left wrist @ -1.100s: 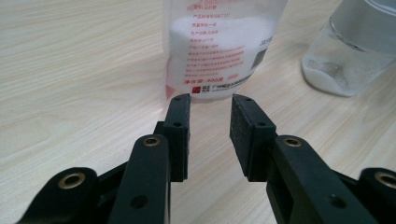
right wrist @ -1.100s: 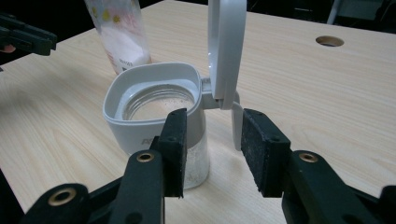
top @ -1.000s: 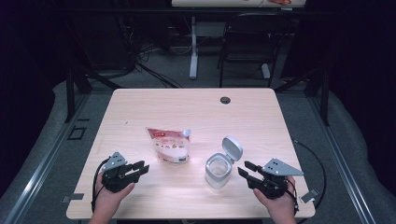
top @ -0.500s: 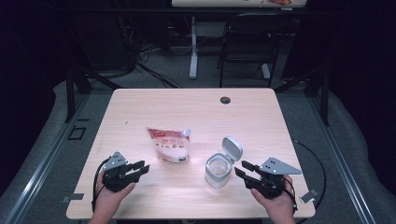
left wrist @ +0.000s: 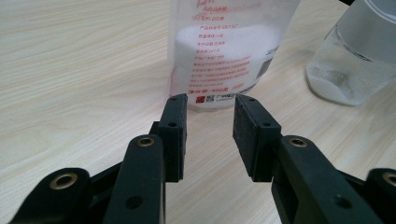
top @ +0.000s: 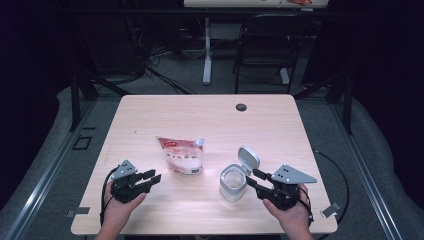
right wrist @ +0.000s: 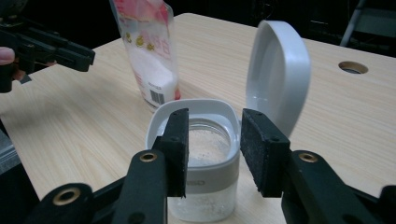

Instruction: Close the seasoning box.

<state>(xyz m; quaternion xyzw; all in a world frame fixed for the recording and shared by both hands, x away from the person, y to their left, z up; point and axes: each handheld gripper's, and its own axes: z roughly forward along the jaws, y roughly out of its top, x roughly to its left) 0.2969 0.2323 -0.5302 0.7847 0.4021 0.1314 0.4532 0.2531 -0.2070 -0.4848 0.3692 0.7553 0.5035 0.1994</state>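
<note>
Two hand-held grippers face their work on a pale wooden counter (top: pixel 165 115). The left hand-held gripper (top: pixel 152 176) rests low with its jaws parted and nothing between them; they have just been opening, and in the left gripper view its pads (left wrist: pixel 175 130) stand apart, aimed at the bottom edge of a spouted pouch of white powder (top: pixel 181 155), which lies flat just ahead of the jaw tips, red print facing up. The right hand-held gripper (top: pixel 254 178) is likewise open and empty, its jaws having just been closing a little; directly in front of its fingertips (right wrist: pixel 259 140), near but not touching, stands a clear square jar (top: pixel 233 183) with a grey rim band and a hinged lid (top: pixel 248 158) swung upright behind the mouth. A thin layer of white grains covers the jar floor. Judged from its look, the pouch is soft, slack and of modest weight, its film slick and its contents free to shift; a hold across the upper body near the spout (top: pixel 199 142) would likely give more control than one on the sagging lower part. The jar appears rigid, smooth-walled and light, hence easy to tip or push; it is probably best steadied by the grey band, clear of the open lid.
</note>
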